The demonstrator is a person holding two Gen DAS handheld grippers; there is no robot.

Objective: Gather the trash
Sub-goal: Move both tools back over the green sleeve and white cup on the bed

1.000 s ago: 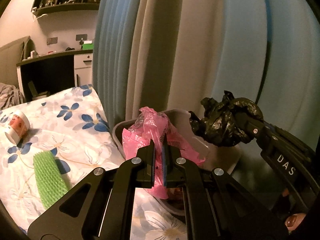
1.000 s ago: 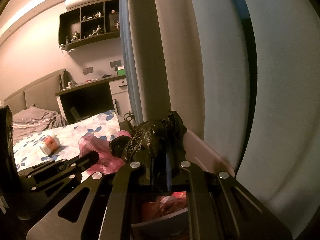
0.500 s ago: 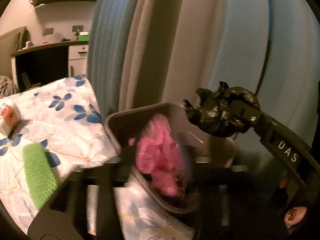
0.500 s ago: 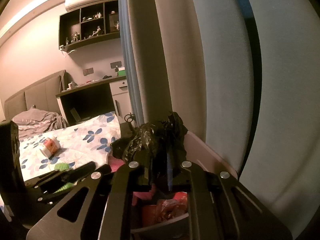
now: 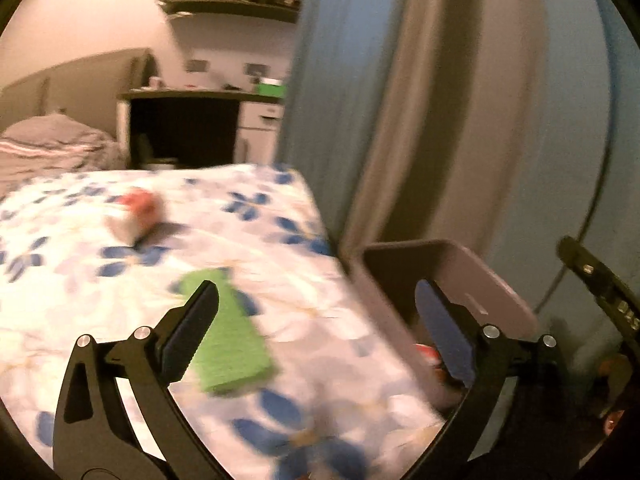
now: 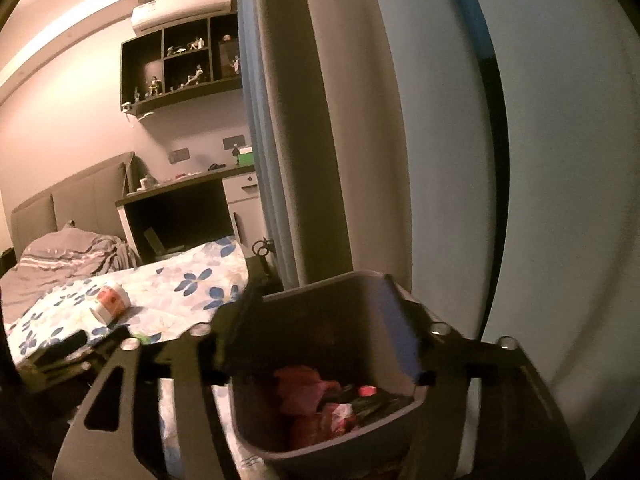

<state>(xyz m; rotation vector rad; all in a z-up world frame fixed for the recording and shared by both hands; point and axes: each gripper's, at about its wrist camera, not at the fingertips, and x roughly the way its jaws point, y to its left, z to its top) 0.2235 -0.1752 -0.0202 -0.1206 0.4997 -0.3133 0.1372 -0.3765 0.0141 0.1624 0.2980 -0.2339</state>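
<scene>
Grey bin (image 6: 320, 300) – between right fingers (image 6: 412, 336), opening, empty | left fingers (image 5: 196, 320) opening, empty

Matt grey plastic bin (image 6: 332, 304), soft floral cloth bedspread (image 5: 120, 280), green ribbed foam netting (image 5: 232, 344)

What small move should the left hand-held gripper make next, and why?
Probably move the left hand-held gripper onto the green net on the bed. Its jaws are opening with nothing between them, and the net still lies outside the bin.
</scene>
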